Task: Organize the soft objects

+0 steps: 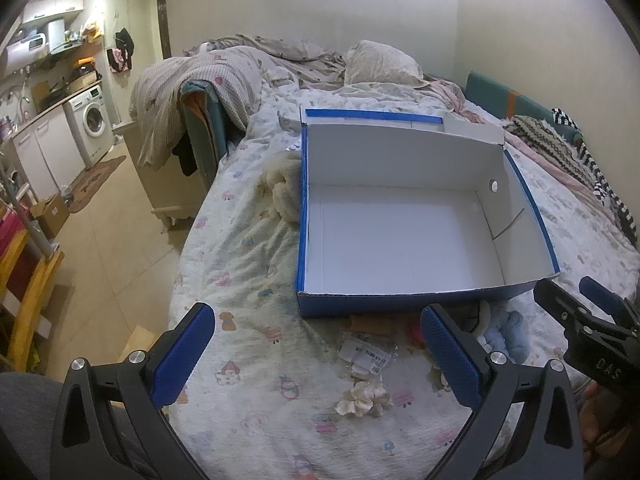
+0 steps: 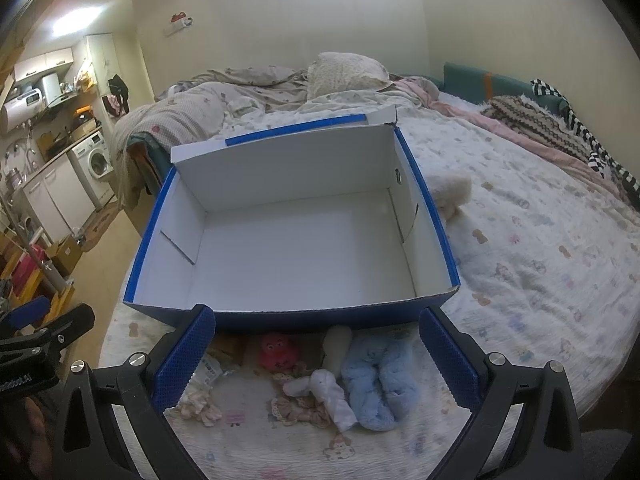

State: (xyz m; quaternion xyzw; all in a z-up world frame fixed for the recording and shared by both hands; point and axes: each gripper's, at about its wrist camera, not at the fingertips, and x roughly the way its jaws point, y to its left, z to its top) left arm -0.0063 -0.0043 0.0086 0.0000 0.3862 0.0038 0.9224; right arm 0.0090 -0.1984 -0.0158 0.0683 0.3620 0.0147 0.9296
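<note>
Left wrist: blue plush (image 1: 510, 330) half-hidden.

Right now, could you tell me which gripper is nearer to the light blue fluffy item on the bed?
Right. The right gripper frames the light blue fluffy item between its open fingers; the left gripper points left of it, open over the bedsheet.

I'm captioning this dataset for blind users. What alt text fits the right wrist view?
An empty blue shoebox with a white interior sits on a patterned bedspread. The open right tool hovers over small soft items just in front of it: a fluffy light-blue item, a white cloth and a red toy.
</note>
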